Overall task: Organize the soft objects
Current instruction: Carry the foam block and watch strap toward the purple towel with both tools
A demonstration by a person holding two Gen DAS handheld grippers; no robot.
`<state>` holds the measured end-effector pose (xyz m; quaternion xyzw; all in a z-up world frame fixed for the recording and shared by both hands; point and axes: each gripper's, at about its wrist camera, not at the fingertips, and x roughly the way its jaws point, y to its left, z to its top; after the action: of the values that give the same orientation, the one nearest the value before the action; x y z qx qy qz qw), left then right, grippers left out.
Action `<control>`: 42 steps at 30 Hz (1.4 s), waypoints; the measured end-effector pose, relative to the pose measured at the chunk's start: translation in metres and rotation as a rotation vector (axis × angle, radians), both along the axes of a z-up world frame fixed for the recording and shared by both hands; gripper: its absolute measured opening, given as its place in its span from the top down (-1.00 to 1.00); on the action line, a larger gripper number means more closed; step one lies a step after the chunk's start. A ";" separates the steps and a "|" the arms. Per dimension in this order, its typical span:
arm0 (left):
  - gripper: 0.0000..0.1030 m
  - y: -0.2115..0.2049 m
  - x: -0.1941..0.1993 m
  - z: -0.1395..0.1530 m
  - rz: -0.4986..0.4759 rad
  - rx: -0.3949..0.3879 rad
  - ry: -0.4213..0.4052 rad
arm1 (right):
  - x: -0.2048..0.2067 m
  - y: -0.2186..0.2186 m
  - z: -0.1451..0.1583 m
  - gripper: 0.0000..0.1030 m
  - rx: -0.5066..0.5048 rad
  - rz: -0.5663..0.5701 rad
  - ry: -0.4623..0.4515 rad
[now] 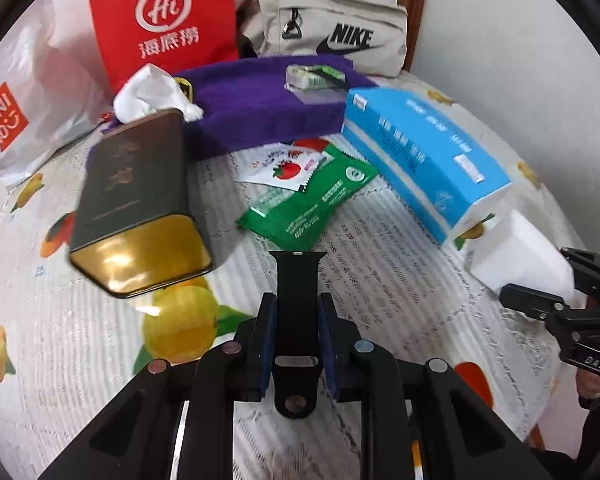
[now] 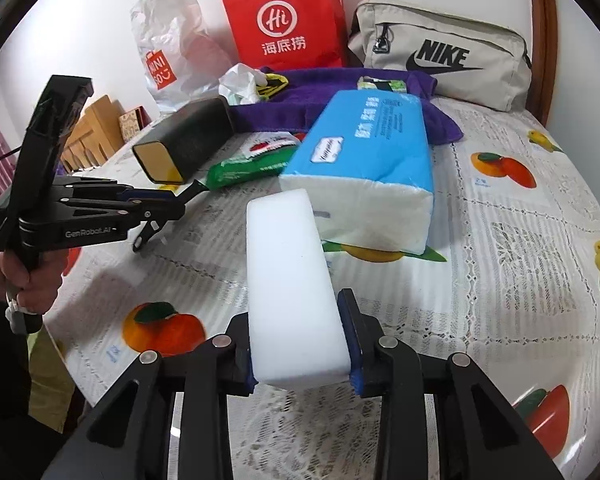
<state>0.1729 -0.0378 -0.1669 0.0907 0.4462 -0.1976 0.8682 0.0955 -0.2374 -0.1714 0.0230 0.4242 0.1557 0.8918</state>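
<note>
The left tool (image 1: 297,312) pinches a flat black rubbery strap (image 1: 298,280); the right tool (image 2: 300,332) clamps a white foam block (image 2: 288,280) (smooth, rectangular) above the lace-patterned desk (image 2: 500,240).

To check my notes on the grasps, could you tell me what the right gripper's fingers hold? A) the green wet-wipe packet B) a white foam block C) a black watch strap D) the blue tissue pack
B: in the right wrist view the right gripper has its fingers closed on either side of the white foam block.
</note>
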 end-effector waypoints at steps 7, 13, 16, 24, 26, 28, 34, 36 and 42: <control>0.62 0.027 -0.014 0.020 0.077 -0.047 -0.015 | -0.007 0.001 0.015 0.35 0.016 0.021 -0.014; 0.62 0.055 -0.017 0.030 0.163 -0.051 -0.032 | -0.007 -0.004 0.033 0.35 0.009 0.004 -0.048; 0.62 0.065 -0.018 0.040 0.185 -0.063 -0.052 | -0.004 -0.007 0.041 0.35 0.005 -0.012 -0.061; 0.61 0.080 0.002 0.070 0.231 -0.123 -0.085 | 0.022 -0.014 0.067 0.35 0.001 -0.020 -0.101; 0.62 0.080 0.006 0.075 0.230 -0.129 -0.095 | 0.033 -0.015 0.072 0.35 0.000 -0.027 -0.103; 0.61 0.080 0.014 0.081 0.230 -0.133 -0.103 | 0.048 -0.015 0.077 0.35 -0.010 -0.041 -0.102; 0.61 0.078 0.044 0.092 0.227 -0.151 -0.102 | 0.091 -0.016 0.088 0.35 -0.011 -0.058 -0.094; 0.61 0.076 0.053 0.093 0.224 -0.153 -0.104 | 0.104 -0.017 0.090 0.35 -0.004 -0.064 -0.089; 0.61 0.071 0.086 0.095 0.215 -0.164 -0.092 | 0.145 -0.014 0.098 0.35 -0.008 -0.050 -0.098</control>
<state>0.2589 0.0331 -0.0720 -0.0199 0.3954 -0.1347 0.9083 0.2409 -0.2513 -0.0738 0.0225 0.3798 0.1325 0.9152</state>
